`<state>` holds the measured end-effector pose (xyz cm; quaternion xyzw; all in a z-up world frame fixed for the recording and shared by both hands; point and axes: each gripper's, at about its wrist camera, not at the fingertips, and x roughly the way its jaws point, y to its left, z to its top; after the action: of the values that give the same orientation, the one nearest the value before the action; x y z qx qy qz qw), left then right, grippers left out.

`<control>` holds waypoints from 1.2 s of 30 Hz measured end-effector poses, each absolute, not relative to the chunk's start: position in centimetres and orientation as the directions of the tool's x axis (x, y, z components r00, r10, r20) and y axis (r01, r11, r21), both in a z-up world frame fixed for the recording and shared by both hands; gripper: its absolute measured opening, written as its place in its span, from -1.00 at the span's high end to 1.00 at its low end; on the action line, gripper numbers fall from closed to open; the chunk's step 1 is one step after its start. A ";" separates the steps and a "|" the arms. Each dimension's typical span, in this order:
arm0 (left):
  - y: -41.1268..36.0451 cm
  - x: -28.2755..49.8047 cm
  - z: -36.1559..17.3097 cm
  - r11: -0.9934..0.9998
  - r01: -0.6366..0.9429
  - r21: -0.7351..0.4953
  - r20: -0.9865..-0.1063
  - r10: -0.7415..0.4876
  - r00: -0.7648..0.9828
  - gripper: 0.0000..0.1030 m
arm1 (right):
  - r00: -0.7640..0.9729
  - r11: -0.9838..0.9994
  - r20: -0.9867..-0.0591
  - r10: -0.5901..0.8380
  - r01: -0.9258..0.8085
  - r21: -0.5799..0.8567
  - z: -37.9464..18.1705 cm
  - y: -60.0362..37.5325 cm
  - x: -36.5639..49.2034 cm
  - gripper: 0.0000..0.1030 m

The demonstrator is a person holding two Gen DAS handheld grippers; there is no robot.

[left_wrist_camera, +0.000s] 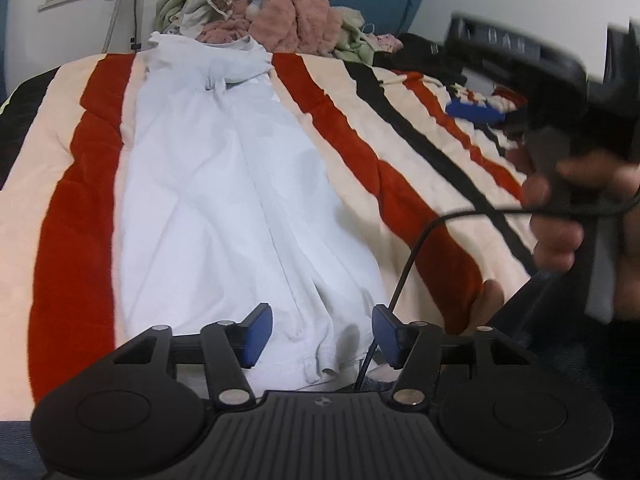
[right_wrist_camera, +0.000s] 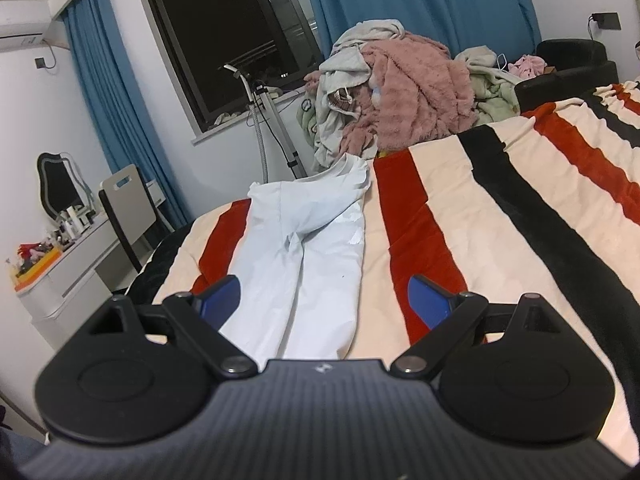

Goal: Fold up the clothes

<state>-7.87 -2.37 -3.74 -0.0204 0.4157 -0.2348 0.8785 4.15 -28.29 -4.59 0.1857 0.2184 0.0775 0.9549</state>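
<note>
Black ribbed left gripper (left_wrist_camera: 318, 334) with blue fingers (left_wrist_camera: 256, 334), silver screws, black cable (left_wrist_camera: 404, 268)

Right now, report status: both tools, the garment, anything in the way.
Left tool open over white garment hem, nothing gripped. Right tool open, empty. Garment folded lengthwise on striped blanket. Black cable trails near hem.

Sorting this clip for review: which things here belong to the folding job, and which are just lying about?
In the job:
white garment, laid lengthwise on the striped blanket
left gripper, open over its near hem
right gripper, open

Lying about:
clothes pile
chair
dressing table
curtain
</note>
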 end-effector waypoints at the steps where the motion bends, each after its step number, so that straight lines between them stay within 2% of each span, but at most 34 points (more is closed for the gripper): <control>1: -2.0 -7.8 -3.3 0.889 0.388 -0.243 -0.716 -0.434 0.547 -0.19 | 0.891 0.918 -0.392 0.231 -0.066 0.390 -4.7 -28.2 4.1 -0.79; 3: -1.3 -7.3 -2.4 0.894 0.370 -0.252 -0.707 -0.431 0.560 -0.26 | 0.889 0.919 -0.397 0.230 -0.064 0.389 -4.7 -28.0 4.1 -0.79; 5: -0.1 -7.0 -1.3 0.906 0.349 -0.237 -0.696 -0.410 0.590 -0.43 | 0.889 0.922 -0.400 0.225 -0.061 0.383 -4.8 -27.8 4.0 -0.79; 10: 3.1 -4.7 0.3 0.935 0.266 -0.234 -0.671 -0.354 0.651 -0.59 | 0.880 0.918 -0.415 0.232 -0.057 0.392 -5.2 -27.5 4.0 -0.79; 14: 6.0 -1.5 -1.0 0.929 0.152 -0.338 -0.694 -0.355 0.627 -0.59 | 0.866 0.912 -0.438 0.243 -0.050 0.408 -5.9 -27.3 4.0 -0.79; 21: 10.3 1.4 -6.3 0.868 -0.069 -0.492 -0.735 -0.372 0.566 -0.59 | 0.832 0.890 -0.479 0.281 -0.039 0.453 -7.3 -27.3 4.2 -0.79; 31: 11.0 1.3 -7.9 0.843 -0.120 -0.524 -0.753 -0.393 0.528 -0.59 | 0.750 0.813 -0.561 0.351 0.053 0.580 -10.3 -27.8 5.4 -0.79; 36: 11.4 1.1 -8.4 0.819 -0.156 -0.553 -0.751 -0.409 0.518 -0.59 | 0.729 0.800 -0.592 0.344 0.103 0.591 -11.0 -28.1 5.3 -0.79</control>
<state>1.09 11.38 -8.37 -0.2911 0.4846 -0.0771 0.8212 5.33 -28.07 -10.99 0.3089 0.3615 0.0686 0.8770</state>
